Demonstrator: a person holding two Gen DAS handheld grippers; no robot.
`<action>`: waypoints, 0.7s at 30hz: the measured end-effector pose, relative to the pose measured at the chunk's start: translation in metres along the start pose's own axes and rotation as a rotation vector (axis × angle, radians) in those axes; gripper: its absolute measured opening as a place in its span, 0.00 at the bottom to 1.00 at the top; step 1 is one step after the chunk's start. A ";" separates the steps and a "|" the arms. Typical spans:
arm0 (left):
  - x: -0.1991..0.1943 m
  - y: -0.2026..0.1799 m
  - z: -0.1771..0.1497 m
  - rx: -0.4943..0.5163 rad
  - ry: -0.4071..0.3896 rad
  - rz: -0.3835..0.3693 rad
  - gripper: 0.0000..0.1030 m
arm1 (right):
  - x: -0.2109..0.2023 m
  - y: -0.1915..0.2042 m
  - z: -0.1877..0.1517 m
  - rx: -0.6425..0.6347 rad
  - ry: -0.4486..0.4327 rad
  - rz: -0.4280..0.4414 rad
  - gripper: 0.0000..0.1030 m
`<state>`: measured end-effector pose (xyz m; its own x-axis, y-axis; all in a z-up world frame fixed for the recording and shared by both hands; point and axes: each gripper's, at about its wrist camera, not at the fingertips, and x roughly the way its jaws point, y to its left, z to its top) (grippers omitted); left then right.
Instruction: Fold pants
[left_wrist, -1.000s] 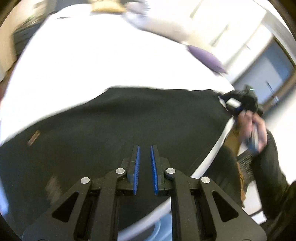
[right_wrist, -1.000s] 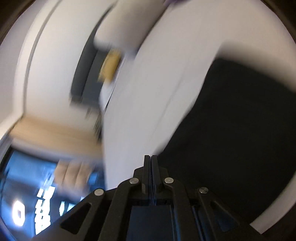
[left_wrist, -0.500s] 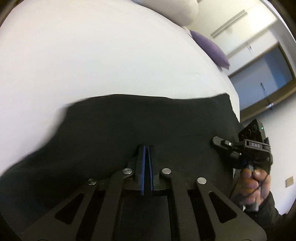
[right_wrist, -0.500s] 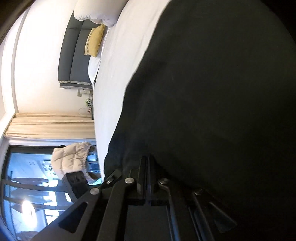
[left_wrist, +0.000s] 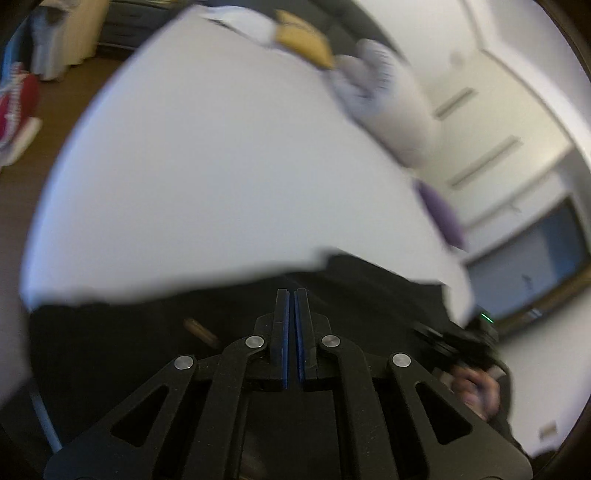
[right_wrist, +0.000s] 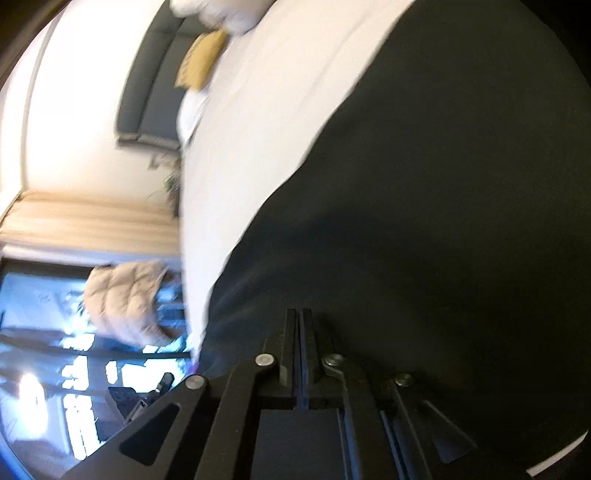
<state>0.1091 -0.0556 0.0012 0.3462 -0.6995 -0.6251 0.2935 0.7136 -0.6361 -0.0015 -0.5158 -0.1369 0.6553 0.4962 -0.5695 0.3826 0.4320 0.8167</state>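
The black pants (left_wrist: 155, 332) lie on the white bed (left_wrist: 221, 166), at its near edge, spread as one broad dark sheet. In the right wrist view the same cloth (right_wrist: 424, 221) fills most of the frame, smooth and flat, with a curved edge running against the white sheet. How many layers lie there cannot be told from these blurred frames, so I cannot say with certainty which fold has been made. My judgement is that the task is partway through: the garment is laid out and flattened, yet it is not a compact bundle, so at least one more fold across its length seems left to do.

The left tool (left_wrist: 290, 295) hangs over the pants' far edge with its blue-lined fingers almost together, a thin slit between them; nothing shows in that slit, and whether they nip cloth lower down is hidden. The right tool (right_wrist: 298, 317) has its fingers pressed together over the pants near their edge; the fabric bunches slightly in front of the tips, but whether cloth is actually caught between them I cannot tell. The right tool also shows in the left wrist view (left_wrist: 458, 339), held in the person's right hand (left_wrist: 474, 391) at the bed's corner.

No container is in view. Beyond the bed lie a yellow cushion (left_wrist: 303, 37), a white pillow (left_wrist: 384, 96) and a purple pillow (left_wrist: 439, 214), well apart from the pants.
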 end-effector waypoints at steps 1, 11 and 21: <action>0.006 -0.018 -0.018 0.015 0.012 -0.048 0.04 | 0.008 0.009 -0.009 -0.018 0.025 0.021 0.02; 0.057 -0.011 -0.080 0.038 0.125 0.035 0.04 | 0.050 0.009 -0.049 -0.025 0.137 0.030 0.00; -0.030 0.057 -0.060 0.009 0.036 0.163 0.03 | -0.039 -0.041 0.015 0.113 -0.172 -0.073 0.00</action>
<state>0.0623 0.0037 -0.0431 0.3577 -0.5754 -0.7355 0.2441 0.8178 -0.5211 -0.0332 -0.5642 -0.1464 0.7210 0.3262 -0.6114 0.4977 0.3701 0.7844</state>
